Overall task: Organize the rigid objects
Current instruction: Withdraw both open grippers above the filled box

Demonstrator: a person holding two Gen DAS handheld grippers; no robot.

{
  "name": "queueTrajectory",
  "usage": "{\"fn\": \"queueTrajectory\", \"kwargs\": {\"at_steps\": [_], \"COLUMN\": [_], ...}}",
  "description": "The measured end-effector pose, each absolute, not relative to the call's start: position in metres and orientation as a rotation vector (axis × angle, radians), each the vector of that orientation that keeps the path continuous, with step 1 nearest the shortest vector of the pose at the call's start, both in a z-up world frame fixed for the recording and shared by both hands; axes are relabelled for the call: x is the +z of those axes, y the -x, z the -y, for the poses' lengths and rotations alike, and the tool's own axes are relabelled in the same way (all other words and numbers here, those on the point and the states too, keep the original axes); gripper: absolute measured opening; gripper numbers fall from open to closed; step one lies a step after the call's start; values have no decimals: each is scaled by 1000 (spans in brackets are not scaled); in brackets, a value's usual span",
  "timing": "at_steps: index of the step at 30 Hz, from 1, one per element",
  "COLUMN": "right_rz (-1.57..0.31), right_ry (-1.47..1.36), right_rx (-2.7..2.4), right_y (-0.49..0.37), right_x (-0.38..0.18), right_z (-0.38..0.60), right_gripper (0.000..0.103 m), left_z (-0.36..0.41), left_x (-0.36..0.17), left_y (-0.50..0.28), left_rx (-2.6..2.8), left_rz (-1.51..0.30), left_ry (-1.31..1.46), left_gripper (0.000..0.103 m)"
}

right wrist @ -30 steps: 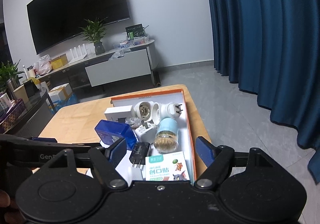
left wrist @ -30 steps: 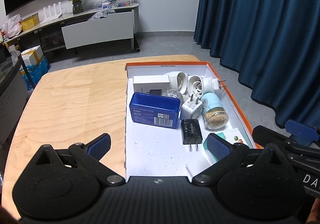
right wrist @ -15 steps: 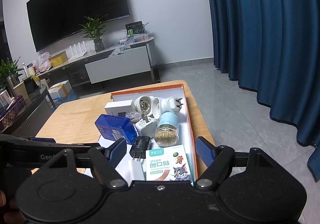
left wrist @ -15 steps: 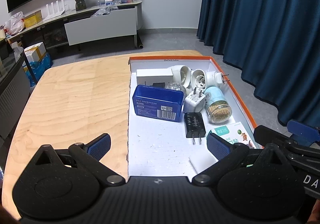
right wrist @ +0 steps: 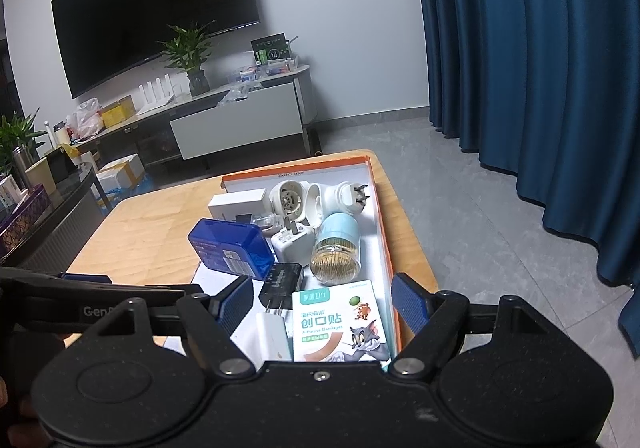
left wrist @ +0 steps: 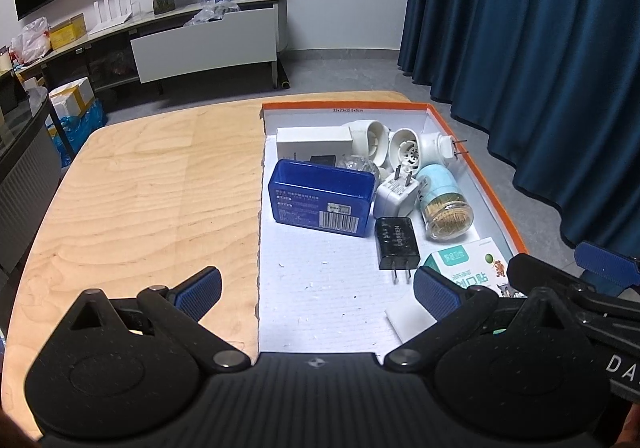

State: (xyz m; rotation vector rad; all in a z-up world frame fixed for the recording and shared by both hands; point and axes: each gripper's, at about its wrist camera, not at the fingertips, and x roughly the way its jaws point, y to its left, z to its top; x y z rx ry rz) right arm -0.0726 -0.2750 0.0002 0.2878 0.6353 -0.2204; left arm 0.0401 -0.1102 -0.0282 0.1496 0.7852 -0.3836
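Note:
An orange-rimmed shallow box (left wrist: 492,183) (right wrist: 383,232) lies on the right part of a wooden table (left wrist: 152,191). Inside it are a blue plastic case (left wrist: 320,197) (right wrist: 230,246), a black charger (left wrist: 396,244) (right wrist: 280,280), a white plug adapter (left wrist: 396,193) (right wrist: 292,244), a jar of toothpicks (left wrist: 444,207) (right wrist: 336,248), a bandage box (left wrist: 472,268) (right wrist: 340,328), a white carton (left wrist: 314,139) and white round plug-in devices (left wrist: 404,145). My left gripper (left wrist: 316,290) is open above the box's near end, holding nothing. My right gripper (right wrist: 322,302) is open over the bandage box.
A small white block (left wrist: 404,324) (right wrist: 274,332) lies at the box's near end. Blue curtains (left wrist: 540,47) hang to the right, beyond the table's edge. A TV cabinet (left wrist: 208,43) with a plant and clutter stands at the far wall.
Both views have drawn back and tilted slightly, so the box's items sit a little farther up the frames. Both grippers remain open; nothing in the box has moved.

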Motion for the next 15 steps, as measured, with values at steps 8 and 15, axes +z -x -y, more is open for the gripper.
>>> {"fn": "queueTrajectory", "kwargs": {"at_steps": [8,15], "right_rz": [-645,-650], "right_ry": [-289,-286], "right_rx": [-219,-223], "right_y": [70,67], "right_x": [-2,-2], "right_z": [276,275], "right_gripper": [90,90], "left_z": [111,109], "left_x": [-30,-31], "left_y": [-42,-46], "left_rx": [-379,-371], "left_rz": [-790,-791], "left_ry": [-153,-145], "left_gripper": [103,103]}}
